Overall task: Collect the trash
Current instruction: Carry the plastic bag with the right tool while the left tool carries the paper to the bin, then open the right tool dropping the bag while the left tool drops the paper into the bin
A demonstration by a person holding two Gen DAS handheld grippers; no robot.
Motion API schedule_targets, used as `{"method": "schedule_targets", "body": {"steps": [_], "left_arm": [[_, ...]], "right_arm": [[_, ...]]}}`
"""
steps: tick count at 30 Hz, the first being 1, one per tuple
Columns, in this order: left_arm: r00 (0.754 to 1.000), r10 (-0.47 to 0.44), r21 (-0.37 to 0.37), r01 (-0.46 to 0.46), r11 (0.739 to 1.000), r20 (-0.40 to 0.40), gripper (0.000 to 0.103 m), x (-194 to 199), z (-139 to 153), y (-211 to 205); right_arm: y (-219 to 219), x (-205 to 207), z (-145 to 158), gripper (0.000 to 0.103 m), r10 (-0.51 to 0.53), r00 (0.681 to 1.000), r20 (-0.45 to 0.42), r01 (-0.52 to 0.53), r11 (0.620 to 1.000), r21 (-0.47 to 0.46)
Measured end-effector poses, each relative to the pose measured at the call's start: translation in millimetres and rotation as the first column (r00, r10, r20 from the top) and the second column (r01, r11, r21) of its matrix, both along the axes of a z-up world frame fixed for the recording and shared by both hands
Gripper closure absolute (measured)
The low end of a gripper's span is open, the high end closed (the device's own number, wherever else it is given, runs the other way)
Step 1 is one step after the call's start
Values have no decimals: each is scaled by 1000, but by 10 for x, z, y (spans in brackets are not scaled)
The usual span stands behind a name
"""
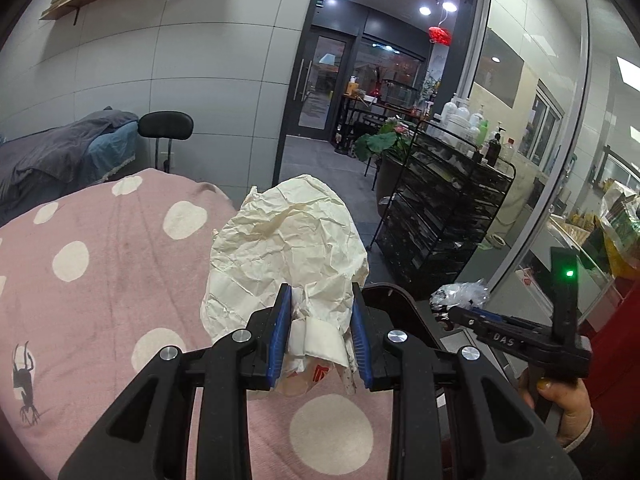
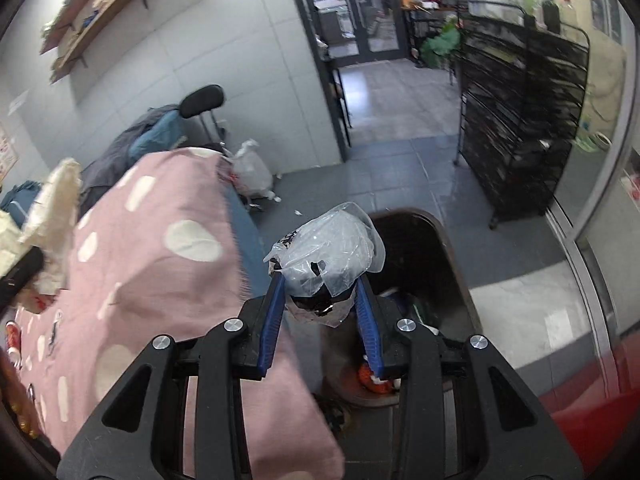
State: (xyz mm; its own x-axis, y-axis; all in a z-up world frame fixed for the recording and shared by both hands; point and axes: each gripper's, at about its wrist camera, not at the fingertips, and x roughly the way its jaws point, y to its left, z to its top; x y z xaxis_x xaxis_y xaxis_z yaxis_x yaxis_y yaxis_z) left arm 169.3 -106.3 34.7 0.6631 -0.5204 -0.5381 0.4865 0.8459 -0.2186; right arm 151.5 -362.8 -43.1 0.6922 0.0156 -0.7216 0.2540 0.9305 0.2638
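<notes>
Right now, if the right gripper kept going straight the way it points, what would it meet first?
Probably the dark trash bin: the right gripper, shut on a clear plastic wrapper, points down at its open mouth. Depth is unclear.

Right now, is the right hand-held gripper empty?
No, the right hand-held gripper is clamped on a crumpled clear plastic wrapper, above the dark trash bin.

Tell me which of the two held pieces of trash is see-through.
The clear plastic wrapper clamped in the right gripper is see-through. The crumpled paper wrapper in the left gripper is opaque and cream-white.
</notes>
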Motion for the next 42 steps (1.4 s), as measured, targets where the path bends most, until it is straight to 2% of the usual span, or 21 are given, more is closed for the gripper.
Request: {"method": "schedule_targets", "body": {"steps": [9, 19, 21, 23, 25, 28, 35, 42], "left_arm": [[994, -98, 32, 97, 995, 42, 75, -56, 91, -477], [985, -173, 63, 173, 983, -4, 75, -70, -87, -812], [983, -183, 71, 183, 981, -13, 75, -72, -116, -850], [981, -192, 76, 193, 978, -19, 75, -68, -137, -889], [979, -204, 75, 206, 976, -27, 75, -67, -151, -925], [975, -221, 84, 223, 971, -33, 75, -72, -182, -996], [955, -283, 79, 290, 954, -90, 75, -63, -324, -1255], [926, -325, 80, 345, 935, -190, 75, 4, -588, -1569]], "right_arm": [[-342, 181, -721, 67, -59, 986, -156, 63, 998, 23], [-457, 385, -1404, 66, -87, 953, -291, 104, 994, 44], [-474, 385, -1503, 60, -102, 946, -306, 127, 990, 63], [-506, 370, -1596, 46, -112, 942, -317, 143, 987, 78], [-499, 327, -1620, 39, -125, 940, -318, 155, 986, 70], [-494, 251, -1615, 39, -125, 942, -310, 154, 985, 71], [-538, -52, -1329, 32, -179, 956, -235, 189, 982, 19], [-623, -302, -1108, 27, -252, 950, -183, 250, 968, -36]]}}
